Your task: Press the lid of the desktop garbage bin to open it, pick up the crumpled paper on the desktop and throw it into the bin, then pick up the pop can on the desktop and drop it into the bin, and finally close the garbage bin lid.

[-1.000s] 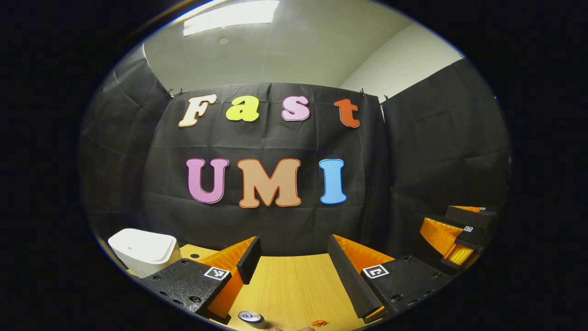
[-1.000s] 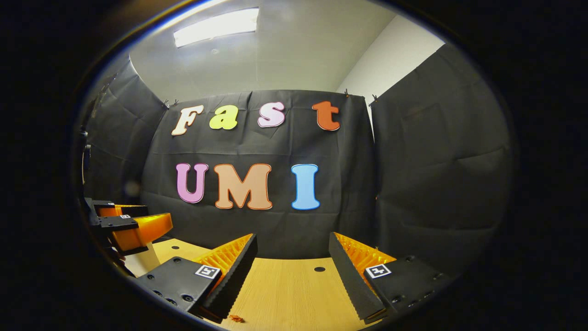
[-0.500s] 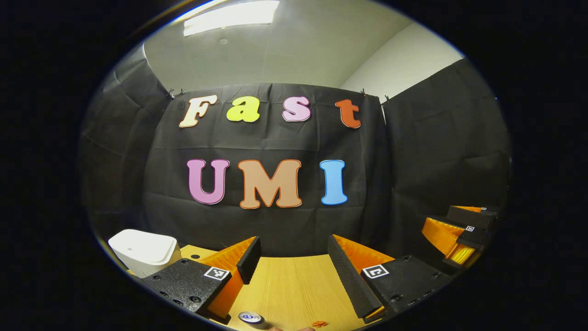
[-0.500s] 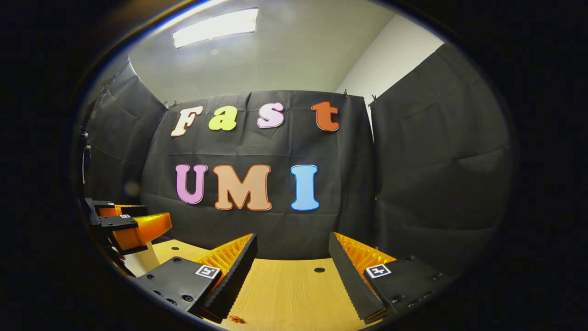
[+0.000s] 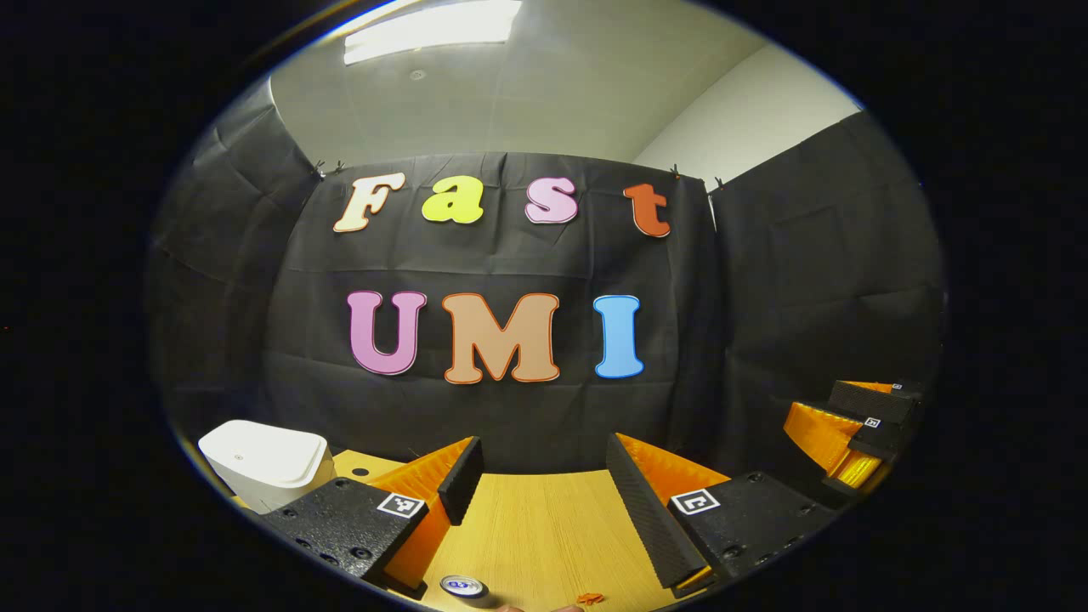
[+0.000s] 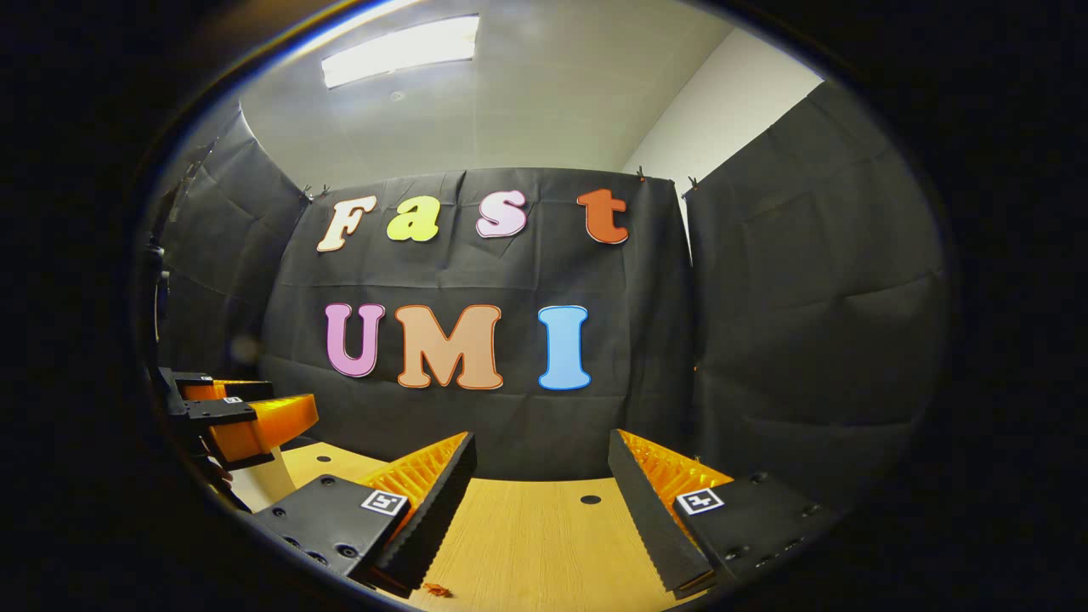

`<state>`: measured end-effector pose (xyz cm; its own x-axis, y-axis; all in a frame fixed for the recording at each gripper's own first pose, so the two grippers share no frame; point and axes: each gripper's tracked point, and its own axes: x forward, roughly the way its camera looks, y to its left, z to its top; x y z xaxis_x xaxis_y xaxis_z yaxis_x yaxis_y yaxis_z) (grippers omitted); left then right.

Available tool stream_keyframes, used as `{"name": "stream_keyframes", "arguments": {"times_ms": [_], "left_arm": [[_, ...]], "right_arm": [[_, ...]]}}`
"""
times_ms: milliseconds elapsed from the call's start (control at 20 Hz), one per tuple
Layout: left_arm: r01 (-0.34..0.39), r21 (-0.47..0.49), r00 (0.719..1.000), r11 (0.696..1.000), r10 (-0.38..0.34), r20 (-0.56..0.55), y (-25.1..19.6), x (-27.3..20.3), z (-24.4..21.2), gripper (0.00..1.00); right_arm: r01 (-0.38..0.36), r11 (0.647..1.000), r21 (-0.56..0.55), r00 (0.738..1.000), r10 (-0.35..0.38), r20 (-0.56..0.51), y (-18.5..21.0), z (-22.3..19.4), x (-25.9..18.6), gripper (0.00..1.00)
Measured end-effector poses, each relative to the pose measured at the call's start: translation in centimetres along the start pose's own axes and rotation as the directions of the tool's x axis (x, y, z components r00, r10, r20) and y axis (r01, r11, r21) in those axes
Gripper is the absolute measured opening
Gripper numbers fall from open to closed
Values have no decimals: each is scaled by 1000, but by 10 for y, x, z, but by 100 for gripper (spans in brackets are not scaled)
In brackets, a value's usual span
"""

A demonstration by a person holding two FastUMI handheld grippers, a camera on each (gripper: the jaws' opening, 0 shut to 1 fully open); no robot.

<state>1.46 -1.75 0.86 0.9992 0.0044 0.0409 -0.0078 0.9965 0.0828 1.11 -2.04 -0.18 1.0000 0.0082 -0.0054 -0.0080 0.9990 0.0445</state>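
Nothing has shifted noticeably since the earlier frames. The left gripper (image 5: 541, 476) and the right gripper (image 6: 541, 472) both stand wide apart, holding nothing. The garbage bin (image 5: 265, 461) sits at lower left of the left gripper view, lid down; the pop can (image 5: 463, 585) lies at the bottom edge. Recommended: press squarely on the lid's top, without shoving the bin.

Left gripper (image 5: 541, 463) view slightly shifted.
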Motion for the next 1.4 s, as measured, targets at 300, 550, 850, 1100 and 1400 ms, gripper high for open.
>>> {"name": "stream_keyframes", "arguments": {"times_ms": [300, 550, 850, 1100, 1400], "left_arm": [[-14, -25, 999, 1000, 14, -33, 15, -2, -15, 89], [-54, -22, 998, 998, 53, -21, 35, -5, -10, 89], [-97, 9, 995, 995, 96, 28, 54, -11, 4, 60], [-175, 16, 984, 984, 174, 46, 80, -17, 9, 8], [-246, 53, 968, 968, 243, 60, 114, -26, 17, 0]], "right_arm": [[0, 1000, -9, 1000, 0, -8, 2, -2, -6, 98], [-11, 1000, -10, 1000, 11, -5, 8, -2, -9, 98], [-41, 999, -2, 999, 41, -22, 21, -9, -7, 98], [-57, 998, -2, 998, 57, -12, 29, -6, -6, 98], [-91, 996, 9, 996, 92, -8, 47, -6, -2, 98]]}}
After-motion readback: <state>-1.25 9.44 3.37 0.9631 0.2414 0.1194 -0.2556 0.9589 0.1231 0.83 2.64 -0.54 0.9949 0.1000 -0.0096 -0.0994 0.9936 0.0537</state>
